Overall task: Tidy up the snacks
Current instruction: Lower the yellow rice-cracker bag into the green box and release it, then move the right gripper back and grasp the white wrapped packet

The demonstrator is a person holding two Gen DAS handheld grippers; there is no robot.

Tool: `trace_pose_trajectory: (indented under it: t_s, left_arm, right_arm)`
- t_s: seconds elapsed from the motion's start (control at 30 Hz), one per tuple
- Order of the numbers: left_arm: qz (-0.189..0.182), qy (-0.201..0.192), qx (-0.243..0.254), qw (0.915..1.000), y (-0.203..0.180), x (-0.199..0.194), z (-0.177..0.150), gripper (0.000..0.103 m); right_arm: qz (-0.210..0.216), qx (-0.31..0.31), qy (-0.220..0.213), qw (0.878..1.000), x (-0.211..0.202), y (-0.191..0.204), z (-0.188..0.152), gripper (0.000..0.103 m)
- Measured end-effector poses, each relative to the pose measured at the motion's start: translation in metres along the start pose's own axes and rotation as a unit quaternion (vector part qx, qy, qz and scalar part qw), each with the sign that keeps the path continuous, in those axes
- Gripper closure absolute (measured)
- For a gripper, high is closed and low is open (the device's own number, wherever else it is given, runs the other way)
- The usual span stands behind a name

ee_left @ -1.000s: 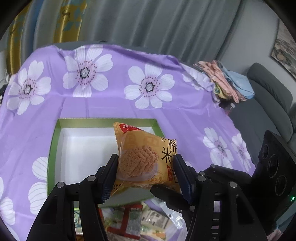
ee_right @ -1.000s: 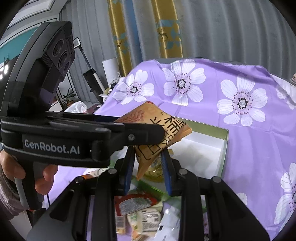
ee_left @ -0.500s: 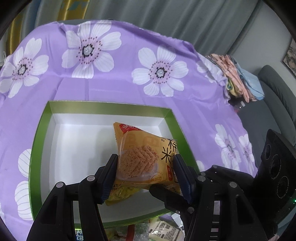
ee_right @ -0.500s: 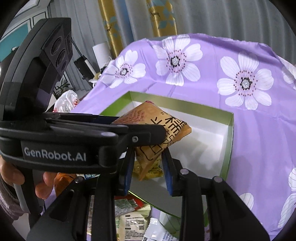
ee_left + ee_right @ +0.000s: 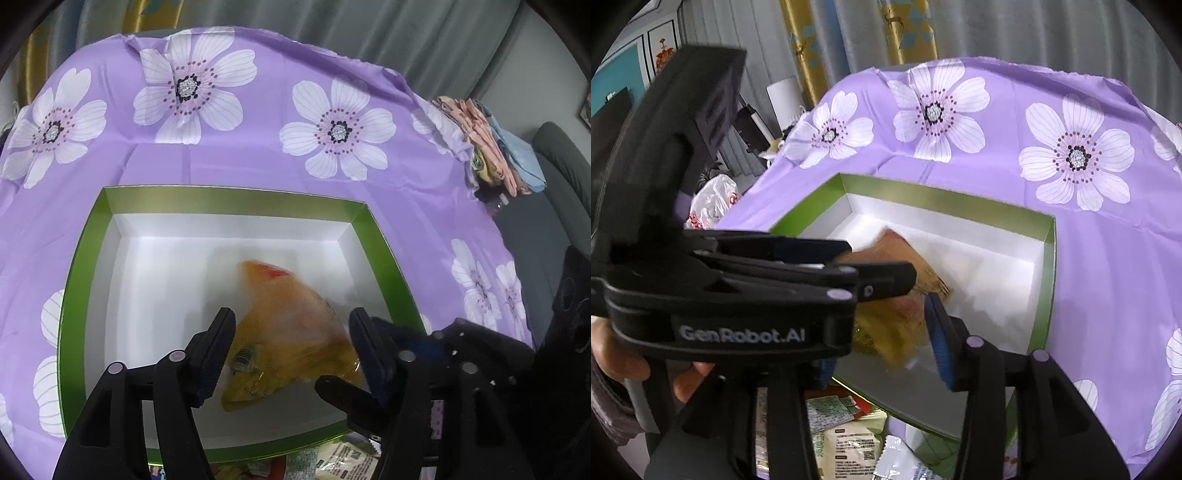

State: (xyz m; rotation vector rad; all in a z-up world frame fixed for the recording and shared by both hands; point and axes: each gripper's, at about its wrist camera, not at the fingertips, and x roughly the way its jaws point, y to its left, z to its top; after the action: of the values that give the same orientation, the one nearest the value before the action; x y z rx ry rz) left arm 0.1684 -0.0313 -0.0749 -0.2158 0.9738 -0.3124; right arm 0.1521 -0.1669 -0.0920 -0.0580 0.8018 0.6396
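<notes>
Both my left gripper point(image 5: 291, 354) and right gripper point(image 5: 882, 339) have just been opening off the orange snack packet point(image 5: 288, 332), which may tumble crooked in the near right of the box point(image 5: 74, 295).

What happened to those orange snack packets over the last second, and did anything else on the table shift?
Both tongs, left and right, have just been opening and let go. The orange snack packets, one held in each before, are now blurred and dropping into the green-rimmed box, loose between the jaws. Both cameras came closer over the box. The purple flowered cloth, the box and the loose packets beside it stayed put.
</notes>
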Motion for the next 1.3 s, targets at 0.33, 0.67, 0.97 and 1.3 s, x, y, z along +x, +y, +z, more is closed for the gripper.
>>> trace_pose_trajectory:
  t_s: [0.33, 0.67, 0.97, 1.3]
  left_arm:
    - [0.045, -0.032, 0.008, 0.9985, -0.002, -0.027, -0.005, 0.017]
    - [0.044, -0.039, 0.003, 0.9983, -0.005, -0.056, -0.022, 0.005]
    - [0.016, -0.044, -0.047, 0.9978, 0.01, -0.08, -0.076, 0.003]
    - [0.035, -0.03, -0.055, 0.9974, 0.008, -0.097, -0.126, 0.003]
  right_arm:
    - [-0.01, 0.005, -0.021, 1.0, -0.024, 0.005, -0.004, 0.04]
    - [-0.041, 0.034, -0.042, 0.998, -0.062, 0.006, -0.023, 0.015]
    - [-0.057, 0.076, -0.044, 0.995, -0.101, -0.006, -0.066, 0.014]
    - [-0.073, 0.097, -0.012, 0.993, -0.113, -0.011, -0.115, 0.014]
